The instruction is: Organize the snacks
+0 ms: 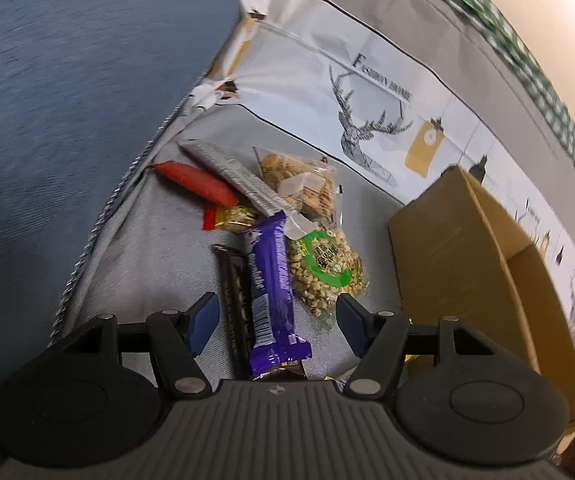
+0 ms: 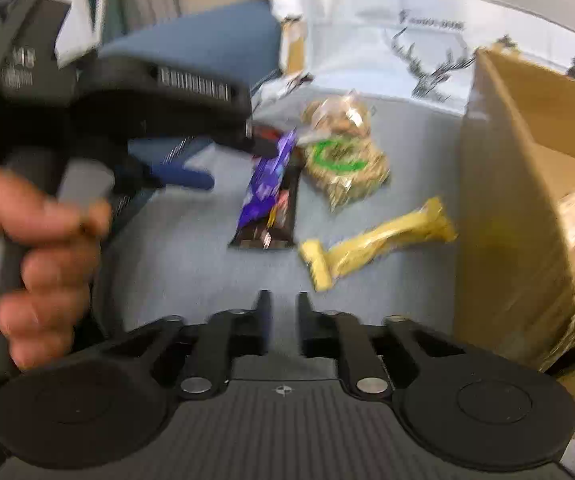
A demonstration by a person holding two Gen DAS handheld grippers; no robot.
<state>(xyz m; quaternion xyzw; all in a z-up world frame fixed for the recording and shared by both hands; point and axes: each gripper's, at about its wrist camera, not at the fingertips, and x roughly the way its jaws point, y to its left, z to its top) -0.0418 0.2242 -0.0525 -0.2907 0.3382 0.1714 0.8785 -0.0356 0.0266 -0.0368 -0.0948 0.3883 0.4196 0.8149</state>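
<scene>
1. Left gripper (image 1: pixel 275 326) hovers low over a grey tablecloth (image 1: pixel 147 264) with its jaws wide apart; the purple bar (image 1: pixel 273 292) lies lengthwise between the blue pads, which do not press on it.
2. That purple bar rests partly on top of a dark bar (image 1: pixel 233 304), in a loose pile of snacks near the table's edge.
3. Its foil wrapper looks light, thin and slippery, with crimped ends that would crumple; the stiffer middle of the bar seems the best place to pinch, across its narrow width.
4. Beside it lies a clear bag of nuts (image 1: pixel 327 272) with a green label, soft and shifting, probably easiest to take by its sealed edge.
5. Right gripper (image 2: pixel 283 312) holds nothing, its jaws standing narrow with a small gap, above bare cloth.
6. Ahead of it a yellow packet (image 2: pixel 375 240) lies just beside an open cardboard box (image 2: pixel 499 216), which already holds some items.
</scene>
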